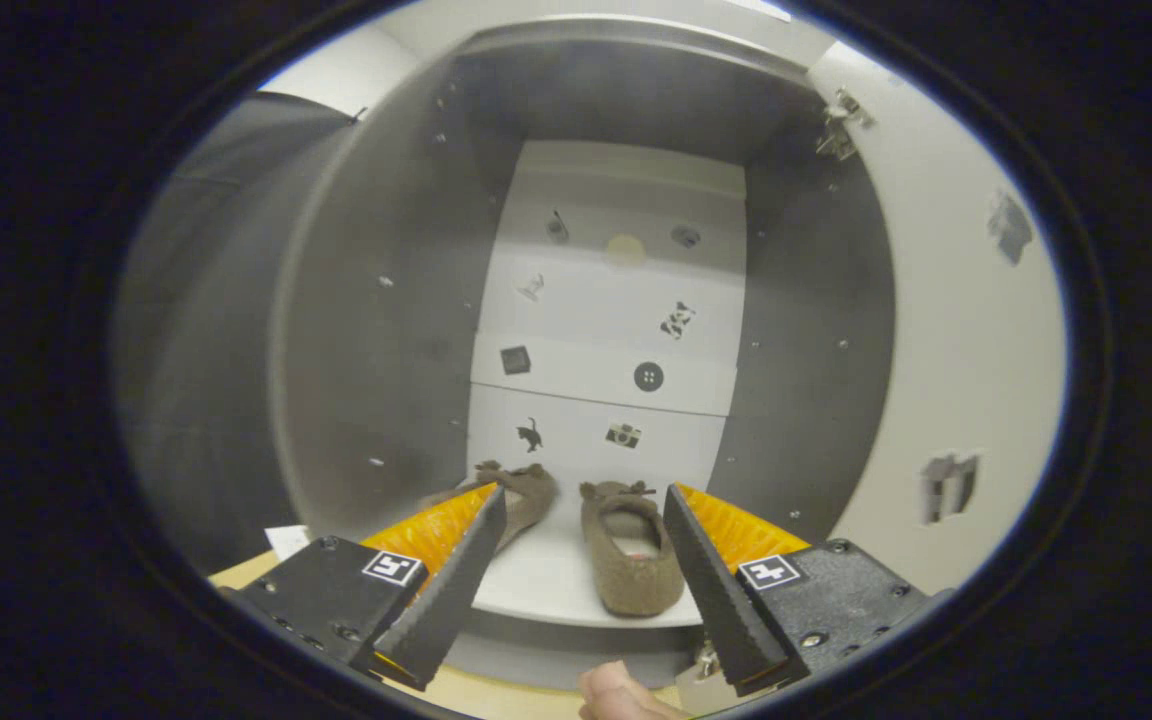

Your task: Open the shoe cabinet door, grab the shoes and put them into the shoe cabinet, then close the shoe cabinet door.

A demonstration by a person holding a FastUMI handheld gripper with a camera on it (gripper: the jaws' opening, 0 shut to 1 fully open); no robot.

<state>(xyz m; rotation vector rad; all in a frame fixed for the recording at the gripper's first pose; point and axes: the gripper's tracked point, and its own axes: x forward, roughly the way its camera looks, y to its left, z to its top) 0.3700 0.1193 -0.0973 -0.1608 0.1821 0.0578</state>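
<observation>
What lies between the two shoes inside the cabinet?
Gripper view: bare white shelf separates the left shoe from the right shoe; the open fingers hold nothing.

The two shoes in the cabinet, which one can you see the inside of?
The shoe between the open gripper fingers, showing its pale lining. The other shoe lies partly hidden behind the left finger, on the same cabinet shelf.

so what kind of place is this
Likely a mock-up home entryway in a test booth: an open shoe cabinet with its door swung aside, a pair of brown shoes on the bottom shelf, and picture stickers on the back panel. The gripper is open.
</observation>
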